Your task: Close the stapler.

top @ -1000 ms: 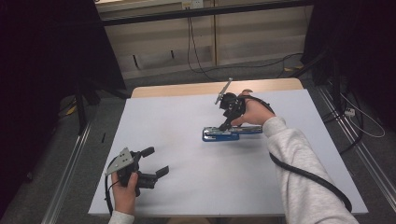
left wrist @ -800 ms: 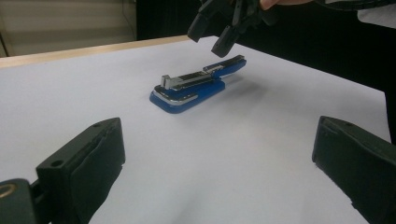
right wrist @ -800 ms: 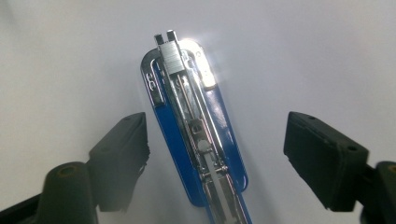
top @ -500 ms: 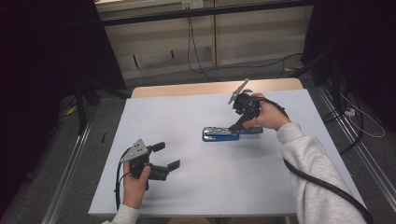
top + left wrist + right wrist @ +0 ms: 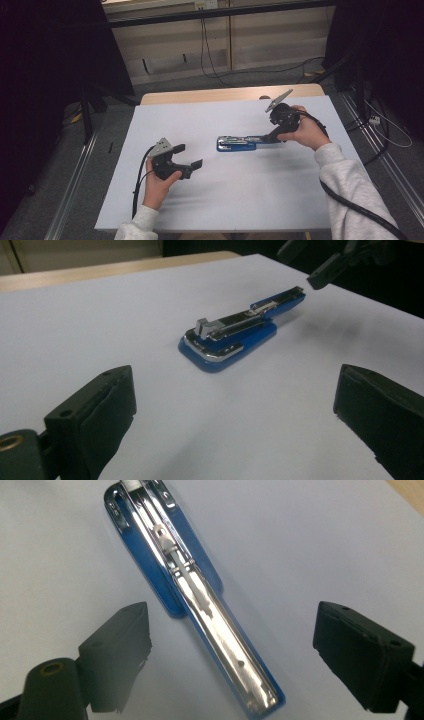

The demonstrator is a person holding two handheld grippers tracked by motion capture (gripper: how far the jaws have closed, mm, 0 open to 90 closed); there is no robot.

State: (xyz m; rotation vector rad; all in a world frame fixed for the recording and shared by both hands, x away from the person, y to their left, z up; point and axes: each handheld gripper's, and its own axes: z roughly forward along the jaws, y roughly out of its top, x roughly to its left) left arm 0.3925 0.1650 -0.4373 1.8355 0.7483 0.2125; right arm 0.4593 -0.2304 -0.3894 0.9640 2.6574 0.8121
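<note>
The blue stapler [image 5: 192, 595] lies lengthwise between the released right claw [image 5: 250, 655], well ahead of the released left claw [image 5: 225, 410].

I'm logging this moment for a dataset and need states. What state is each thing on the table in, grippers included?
blue stapler: lying flat on the white table, its top swung open so the metal staple channel shows, held by neither gripper.
left gripper: open, jaws wide apart, short of the stapler and pointing toward it.
right gripper: open, jaws either side of the stapler's rear end, not touching it.
</note>
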